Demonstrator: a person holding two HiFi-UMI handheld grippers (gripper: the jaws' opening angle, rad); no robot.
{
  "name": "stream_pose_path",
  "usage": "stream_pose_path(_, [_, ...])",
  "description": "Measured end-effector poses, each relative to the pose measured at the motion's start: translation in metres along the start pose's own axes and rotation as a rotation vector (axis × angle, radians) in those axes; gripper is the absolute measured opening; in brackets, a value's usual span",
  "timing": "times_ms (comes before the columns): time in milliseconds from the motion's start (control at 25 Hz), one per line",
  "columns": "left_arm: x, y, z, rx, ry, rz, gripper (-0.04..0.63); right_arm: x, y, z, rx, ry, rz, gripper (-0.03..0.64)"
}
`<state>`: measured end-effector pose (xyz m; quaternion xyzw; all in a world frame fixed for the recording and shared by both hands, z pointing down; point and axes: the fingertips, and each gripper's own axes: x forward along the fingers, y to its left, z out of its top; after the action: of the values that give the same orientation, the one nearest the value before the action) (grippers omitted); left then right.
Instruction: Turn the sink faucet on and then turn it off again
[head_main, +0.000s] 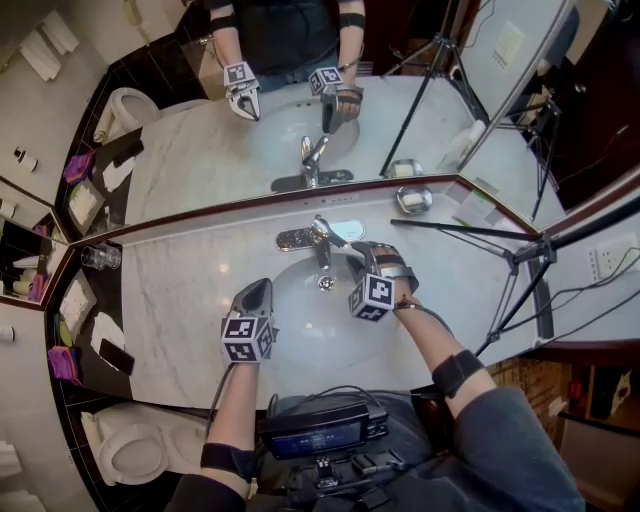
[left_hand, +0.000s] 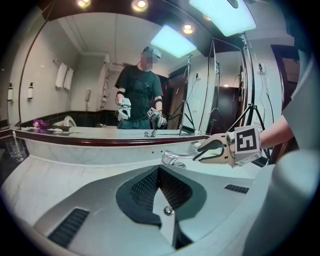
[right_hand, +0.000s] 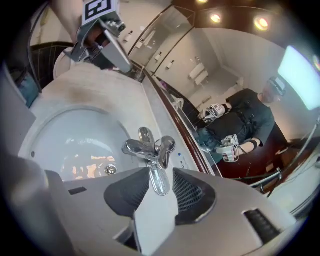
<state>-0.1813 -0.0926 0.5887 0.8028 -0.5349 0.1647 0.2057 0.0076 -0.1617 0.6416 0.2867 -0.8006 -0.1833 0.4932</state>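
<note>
Faucet (head_main: 318, 238) of bright chrome stands on the marble counter (head_main: 180, 300) at the back rim of the white basin (head_main: 285, 325), just under the wall mirror (head_main: 200, 150), its spout reaching out over the drain (head_main: 326, 283). The right gripper (head_main: 358, 255) is held over the right side of the basin, pointing at the faucet. In the right gripper view its fingers (right_hand: 192, 192) are a narrow way apart, with the tip of the faucet's lever (right_hand: 159, 181) lying in the gap between them (whether the pads actually press on the metal cannot be told). The left gripper view shows the same gripper from the side (left_hand: 197, 154), its two fingers parted and their tips right by the faucet (left_hand: 172, 158). The left gripper (head_main: 263, 284) hovers over the left rim of the basin, well apart from the faucet. In its own view the dark pads (left_hand: 145, 187) meet along the middle line, closed with nothing between them. A clear glass (head_main: 100, 257) stands on the counter's far left end, and the mirror shows the person with both grippers.
</note>
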Motion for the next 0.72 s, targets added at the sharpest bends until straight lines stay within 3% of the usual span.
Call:
stream_pose_path(360, [-0.003,-0.002,0.003,0.011,-0.009,-0.001,0.0,-0.036,-0.026,-0.01,0.51,-0.104,-0.063,0.024])
stream_pose_path(720, [-0.005,-0.002,0.002,0.004,-0.016,0.007,0.0,-0.066,-0.02,-0.05,1.032,-0.2,-0.022,0.018])
